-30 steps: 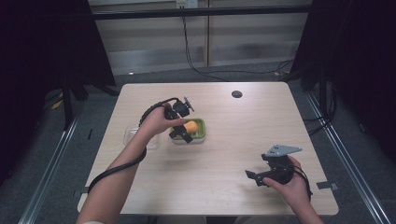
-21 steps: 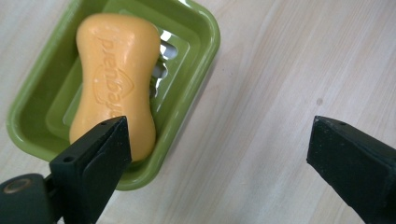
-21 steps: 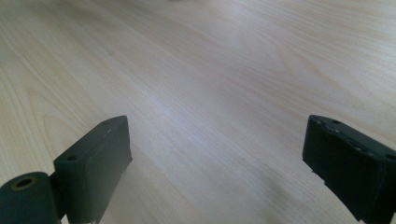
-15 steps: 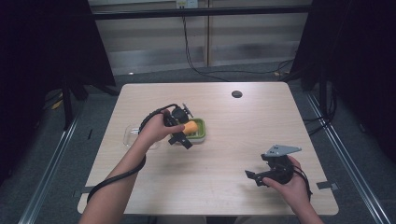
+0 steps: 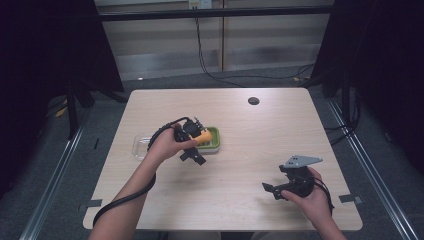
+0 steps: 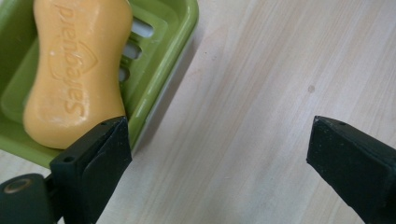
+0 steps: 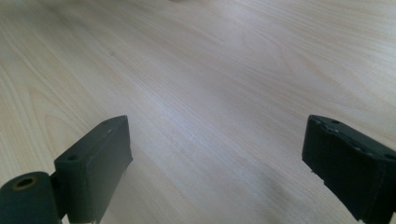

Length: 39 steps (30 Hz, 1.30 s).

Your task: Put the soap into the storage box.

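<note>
My left tool [image 6: 219, 154] hangs released, jaws spread wide, just off the corner of the green soap dish [image 6: 161, 70]; its jaws frame bare bench [image 6: 261, 84], one jaw sitting close to the dish rim. My right tool [image 7: 215, 158] is released too, jaws wide over plain wood near the front right of the bench, well apart from the dish; it grips nothing.

Containers: the soap dish holds one orange soap bar [image 6: 77, 70], lying lengthwise across the slotted floor, embossed face up. In the high view the dish [image 5: 214, 142] sits near bench centre with the bar [image 5: 202, 136] in it. A clear shallow tray [image 5: 140, 146] lies just beside it on the left; I cannot tell if anything is in it.

Risks, as I judge them:
- The near jaw is close to the rim. Swinging sideways could nudge the dish and slide it.
- The bar looks smooth and waisted. A pinch near its rounded end could squirt it out of the dish.
- My cable [image 5: 125, 200] trails across the bench edge; a snag would jerk the tool.
</note>
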Motion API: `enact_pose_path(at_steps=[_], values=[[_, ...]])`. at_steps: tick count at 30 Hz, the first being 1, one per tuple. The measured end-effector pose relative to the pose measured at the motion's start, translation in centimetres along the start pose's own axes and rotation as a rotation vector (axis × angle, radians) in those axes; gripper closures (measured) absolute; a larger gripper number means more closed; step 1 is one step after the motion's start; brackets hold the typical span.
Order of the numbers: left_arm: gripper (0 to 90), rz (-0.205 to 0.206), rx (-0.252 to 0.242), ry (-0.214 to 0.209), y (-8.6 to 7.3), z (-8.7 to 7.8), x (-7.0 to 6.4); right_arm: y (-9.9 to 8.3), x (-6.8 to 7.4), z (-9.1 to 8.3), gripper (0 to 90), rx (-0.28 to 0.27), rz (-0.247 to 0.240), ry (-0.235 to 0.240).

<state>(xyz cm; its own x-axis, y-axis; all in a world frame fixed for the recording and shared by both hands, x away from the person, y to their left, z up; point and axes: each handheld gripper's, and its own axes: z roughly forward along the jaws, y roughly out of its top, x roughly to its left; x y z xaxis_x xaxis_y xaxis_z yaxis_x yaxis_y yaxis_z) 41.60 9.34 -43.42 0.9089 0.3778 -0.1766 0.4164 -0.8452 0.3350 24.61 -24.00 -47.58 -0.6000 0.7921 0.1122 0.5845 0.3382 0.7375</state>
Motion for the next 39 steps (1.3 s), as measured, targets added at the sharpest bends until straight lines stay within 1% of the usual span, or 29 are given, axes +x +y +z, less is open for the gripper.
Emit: enact_pose_path(at_steps=[1, 2, 3, 4, 5, 6, 7, 8, 9, 10, 12, 13, 14, 16, 17, 18, 21, 22, 23, 24, 27, 30, 31, 32, 33, 34, 37, 38, 39], values=[[6.2, 0.016, 0.012, -0.009, -0.1, 0.0, 0.1, 0.0, 0.0, 0.0, 7.9, -0.001, 0.003, -0.001], [6.2, 0.006, 0.001, 0.002, -0.2, 0.1, 0.0, 0.0, 0.0, 0.0, 7.9, 0.000, 0.000, 0.001], [6.2, 0.008, 0.019, -0.008, -0.2, 0.0, 0.0, 0.0, 0.0, 0.0, 7.9, 0.001, 0.004, -0.001], [6.2, 0.007, -0.001, 0.000, -0.4, 0.2, -0.1, 0.0, 0.0, 0.1, 7.9, 0.002, 0.002, -0.001], [6.2, 0.000, 0.013, -0.005, -0.5, 0.2, -0.1, 0.0, 0.0, 0.1, 8.0, 0.005, -0.005, 0.002], [6.3, 0.001, 0.005, 0.000, -0.6, 0.2, -0.2, 0.0, 0.0, 0.1, 8.0, 0.004, -0.004, 0.001], [6.3, 0.003, 0.005, -0.013, -0.7, 0.3, -0.1, 0.0, 0.1, 0.1, 8.0, 0.003, -0.001, 0.002], [6.3, -0.003, -0.004, -0.001, -0.9, 0.4, -0.3, 0.0, 0.0, 0.1, 8.0, 0.000, -0.004, 0.004], [6.3, 0.008, 0.005, -0.006, -1.0, 0.3, -0.2, 0.0, 0.0, 0.1, 8.0, 0.000, -0.004, 0.004], [6.3, -0.005, 0.000, -0.004, -1.1, 0.3, -0.3, 0.0, 0.1, 0.1, 8.0, 0.001, -0.003, 0.003], [6.3, 0.005, -0.004, -0.015, -1.3, 0.4, -0.3, 0.0, 0.1, 0.1, 8.0, 0.004, -0.005, 0.003], [6.3, 0.000, -0.002, -0.003, -1.5, 0.4, -0.4, 0.0, 0.1, 0.2, 8.0, 0.003, -0.004, 0.003], [6.2, -0.007, -0.010, -0.007, -1.6, 0.5, -0.5, 0.0, 0.1, 0.2, 8.0, 0.004, -0.006, 0.003], [6.3, 0.009, -0.009, -0.016, -1.7, 0.5, -0.4, 0.0, 0.1, 0.2, 8.0, 0.005, -0.011, 0.006], [6.3, -0.005, -0.011, -0.012, -1.8, 0.5, -0.6, 0.1, 0.1, 0.2, 8.0, 0.004, -0.011, 0.006], [6.3, -0.001, -0.010, -0.021, -1.9, 0.6, -0.5, 0.1, 0.2, 0.2, 8.0, 0.005, -0.010, 0.006], [6.3, -0.001, -0.019, -0.014, -2.2, 0.6, -0.8, 0.1, 0.2, 0.3, 8.0, 0.006, -0.012, 0.009], [6.3, 0.004, -0.013, -0.023, -2.2, 0.5, -0.8, 0.1, 0.2, 0.4, 8.0, 0.005, -0.010, 0.007], [6.3, 0.013, -0.015, -0.019, -2.3, 0.5, -0.7, 0.1, 0.2, 0.4, 8.0, 0.005, -0.010, 0.007], [6.3, 0.004, -0.009, -0.019, -2.5, 0.5, -0.8, 0.1, 0.2, 0.4, 8.0, 0.005, -0.010, 0.006], [6.4, 0.004, -0.020, -0.017, -2.9, 0.6, -0.7, 0.1, 0.3, 0.4, 8.0, 0.008, -0.020, 0.010], [6.4, 0.005, -0.010, -0.020, -3.3, 0.6, -0.8, 0.1, 0.3, 0.5, 8.0, 0.009, -0.020, 0.013], [6.4, 0.000, -0.021, -0.018, -3.4, 0.6, -0.9, 0.2, 0.4, 0.6, 8.0, 0.010, -0.021, 0.011], [6.4, 0.002, -0.010, -0.022, -3.5, 0.5, -0.8, 0.2, 0.4, 0.6, 8.0, 0.010, -0.022, 0.012], [6.4, -0.011, -0.027, -0.016, -3.7, 0.6, -0.9, 0.2, 0.5, 0.6, 8.1, 0.011, -0.022, 0.013], [6.4, -0.003, -0.020, -0.023, -3.9, 0.6, -0.9, 0.2, 0.5, 0.7, 8.1, 0.013, -0.024, 0.015], [6.4, -0.011, -0.019, -0.025, -4.3, 0.7, -0.9, 0.2, 0.5, 0.8, 8.1, 0.013, -0.026, 0.017], [6.4, -0.008, -0.017, -0.017, -4.4, 0.8, -0.9, 0.2, 0.5, 0.8, 8.1, 0.014, -0.027, 0.018], [6.4, -0.005, -0.020, -0.027, -4.6, 0.8, -0.9, 0.2, 0.6, 0.8, 8.1, 0.015, -0.026, 0.018]])
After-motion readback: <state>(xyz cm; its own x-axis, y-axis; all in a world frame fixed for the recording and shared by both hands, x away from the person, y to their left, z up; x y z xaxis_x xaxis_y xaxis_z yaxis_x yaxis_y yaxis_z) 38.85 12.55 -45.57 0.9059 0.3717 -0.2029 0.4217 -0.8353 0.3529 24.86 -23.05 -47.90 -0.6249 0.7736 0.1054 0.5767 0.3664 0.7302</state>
